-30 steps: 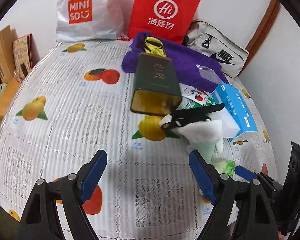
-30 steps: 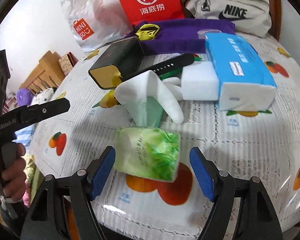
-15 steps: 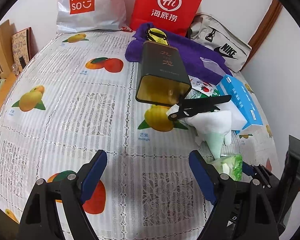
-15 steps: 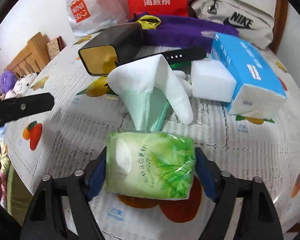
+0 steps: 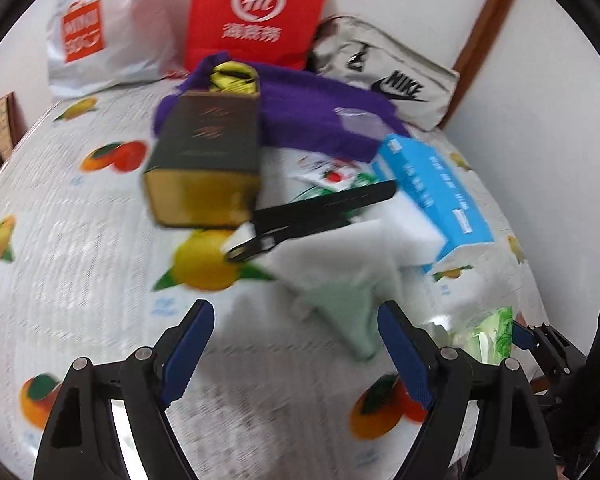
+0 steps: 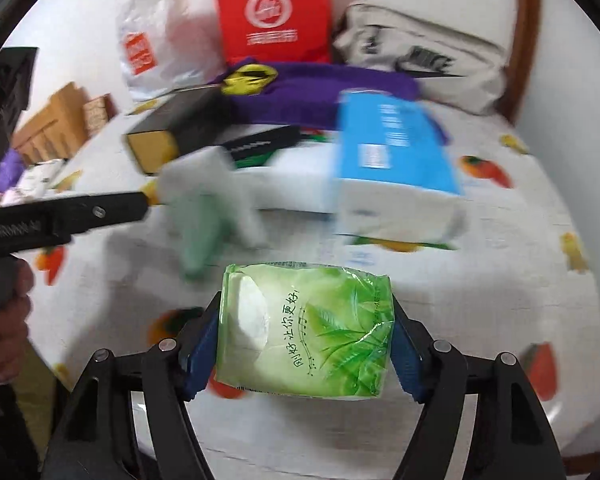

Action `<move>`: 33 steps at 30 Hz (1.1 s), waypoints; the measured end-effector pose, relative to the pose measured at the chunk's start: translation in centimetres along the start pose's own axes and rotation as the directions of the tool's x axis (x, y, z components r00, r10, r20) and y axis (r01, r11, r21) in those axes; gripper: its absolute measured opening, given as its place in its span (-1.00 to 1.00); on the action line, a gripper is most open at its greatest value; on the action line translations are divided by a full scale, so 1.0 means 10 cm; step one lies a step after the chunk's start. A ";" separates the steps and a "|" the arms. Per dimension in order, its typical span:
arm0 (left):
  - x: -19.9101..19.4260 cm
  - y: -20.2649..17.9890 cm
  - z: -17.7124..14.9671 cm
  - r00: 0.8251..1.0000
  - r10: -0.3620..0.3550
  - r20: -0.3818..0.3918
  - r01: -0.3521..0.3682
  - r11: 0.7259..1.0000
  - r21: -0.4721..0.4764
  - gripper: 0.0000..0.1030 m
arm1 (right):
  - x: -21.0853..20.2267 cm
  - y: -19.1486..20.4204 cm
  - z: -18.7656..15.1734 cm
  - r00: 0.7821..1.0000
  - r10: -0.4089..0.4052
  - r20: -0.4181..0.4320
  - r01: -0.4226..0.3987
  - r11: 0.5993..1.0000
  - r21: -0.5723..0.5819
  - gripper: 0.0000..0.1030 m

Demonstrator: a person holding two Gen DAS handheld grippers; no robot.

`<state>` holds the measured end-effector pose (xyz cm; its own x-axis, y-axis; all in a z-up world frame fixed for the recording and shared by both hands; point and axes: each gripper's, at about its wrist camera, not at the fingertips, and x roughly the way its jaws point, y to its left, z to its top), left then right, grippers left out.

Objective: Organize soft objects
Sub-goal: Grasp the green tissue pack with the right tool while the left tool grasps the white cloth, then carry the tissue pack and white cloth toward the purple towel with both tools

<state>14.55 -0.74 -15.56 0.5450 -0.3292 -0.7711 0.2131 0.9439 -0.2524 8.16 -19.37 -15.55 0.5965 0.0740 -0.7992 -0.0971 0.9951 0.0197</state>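
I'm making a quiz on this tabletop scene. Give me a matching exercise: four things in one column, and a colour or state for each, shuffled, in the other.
Things:
1. tissue pack
2. tissue box
3. towel
4. left claw

Colour or state:
A. purple, lying in front of the red bag
B. open, nothing between its pads
C. green, clamped in the right claw
D. blue top, white end

Pairs: 1-C, 2-D, 3-A, 4-B

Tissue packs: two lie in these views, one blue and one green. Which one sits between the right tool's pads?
The green tissue pack, printed with leaves, clamped in the right tool. The blue tissue pack lies untouched farther back on the table.
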 end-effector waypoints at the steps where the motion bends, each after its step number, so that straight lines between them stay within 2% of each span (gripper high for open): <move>1: 0.02 -0.03 0.01 1.000 -0.003 0.010 0.003 1.000 0.006 0.61 | 0.01 -0.07 -0.02 1.000 -0.014 -0.004 0.014 1.000 0.008 0.41; 4: 0.13 -0.18 0.02 0.999 0.023 0.023 -0.024 0.999 0.043 0.61 | 0.09 -0.26 -0.07 0.999 -0.028 -0.024 0.029 0.999 0.044 0.41; 9: 0.35 -0.28 0.07 0.998 0.063 -0.021 -0.061 0.996 0.068 0.60 | 0.21 -0.38 -0.12 0.999 -0.006 -0.042 0.009 0.998 0.070 0.41; 11: 0.43 -0.26 0.10 0.997 0.067 -0.040 -0.064 0.996 0.062 0.38 | 0.24 -0.38 -0.14 0.999 0.004 -0.043 -0.001 0.997 0.077 0.42; 12: 0.44 -0.25 0.10 0.997 0.069 -0.038 -0.066 0.996 0.057 0.08 | 0.24 -0.38 -0.14 0.999 0.005 -0.037 -0.003 0.997 0.074 0.42; 14: 0.44 -0.23 0.12 0.997 0.067 -0.032 -0.065 0.997 0.047 0.00 | 0.25 -0.37 -0.14 0.999 0.010 -0.033 -0.007 0.998 0.070 0.43; 16: 0.44 -0.21 0.12 0.998 0.053 -0.029 -0.052 0.998 0.044 -0.34 | 0.25 -0.38 -0.15 1.000 0.016 -0.027 -0.014 0.997 0.078 0.43; 21: 0.27 -0.15 0.12 1.000 0.014 -0.010 -0.013 0.999 0.043 -0.76 | 0.25 -0.37 -0.15 1.000 0.013 -0.019 -0.011 0.998 0.069 0.43; 23: 0.15 -0.12 0.12 1.000 -0.012 0.011 0.011 0.999 0.042 -0.79 | 0.24 -0.37 -0.15 1.000 0.013 -0.019 -0.012 0.997 0.070 0.42; 33: -0.35 0.07 0.12 0.995 -0.035 0.088 0.033 0.999 0.034 -0.79 | 0.12 -0.38 -0.14 1.000 -0.001 -0.007 0.001 0.998 0.070 0.41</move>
<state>13.76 1.10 -12.33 0.6064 -0.3635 -0.7072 0.2578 0.9312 -0.2576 8.18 -23.16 -17.42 0.5911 0.0726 -0.8033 -0.0399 0.9974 0.0608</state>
